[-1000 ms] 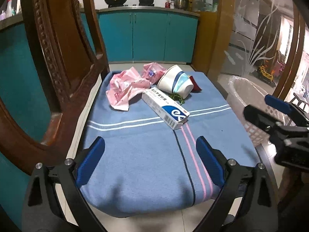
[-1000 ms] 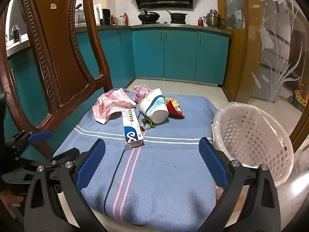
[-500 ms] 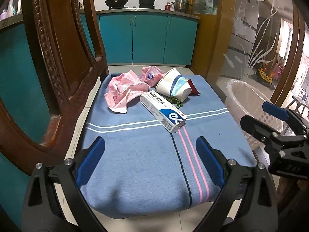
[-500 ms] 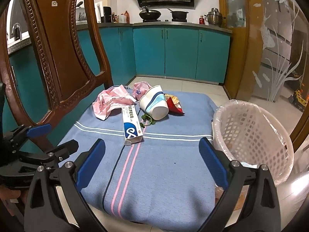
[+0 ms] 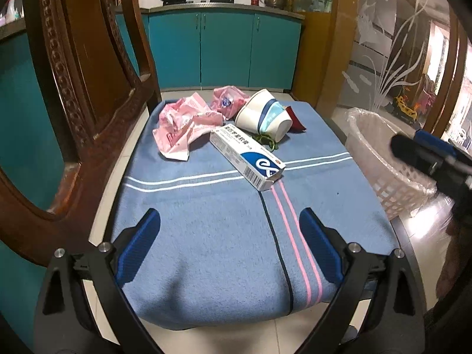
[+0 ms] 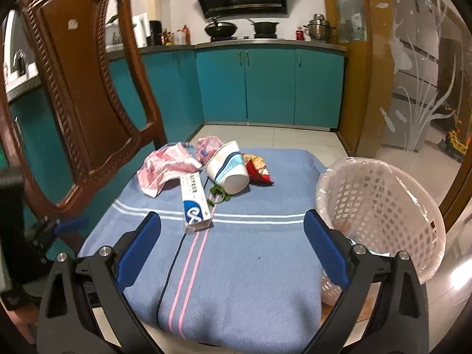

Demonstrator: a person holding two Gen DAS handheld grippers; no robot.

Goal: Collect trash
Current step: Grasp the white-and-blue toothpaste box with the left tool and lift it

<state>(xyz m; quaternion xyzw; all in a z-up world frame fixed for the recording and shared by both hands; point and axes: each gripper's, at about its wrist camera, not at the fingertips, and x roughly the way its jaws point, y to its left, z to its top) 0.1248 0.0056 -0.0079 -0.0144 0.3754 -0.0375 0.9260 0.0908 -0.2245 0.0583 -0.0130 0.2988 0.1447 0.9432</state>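
- Trash lies in one group at the far end of the blue blanket (image 5: 206, 230) in the left wrist view: a crumpled pink wrapper (image 5: 184, 124), a smaller pink bag (image 5: 228, 100), a tipped paper cup (image 5: 264, 116), a white and blue carton (image 5: 246, 156) and some green leaves (image 5: 267, 141).
- The carton lies nearest to the middle of the blanket, with its near end on the white stripes.
- The left gripper (image 5: 230, 236) hangs over the near edge of the blanket, its blue pads wide apart and holding nothing.
- A carved wooden chair back (image 5: 88, 88) stands along the left edge; teal cabinets (image 5: 224, 50) and pots on a stove fill the room behind.
- In the right wrist view, the right gripper (image 6: 233, 236) is also spread wide and empty over the near half of the blanket.
- A white plastic basket (image 6: 380, 215) with a clear liner leans just beside the right edge of the blanket.
- A red snack packet (image 6: 258, 169) lies behind the cup.
- The floor is pale tile, and a frosted glass door stands at the right.
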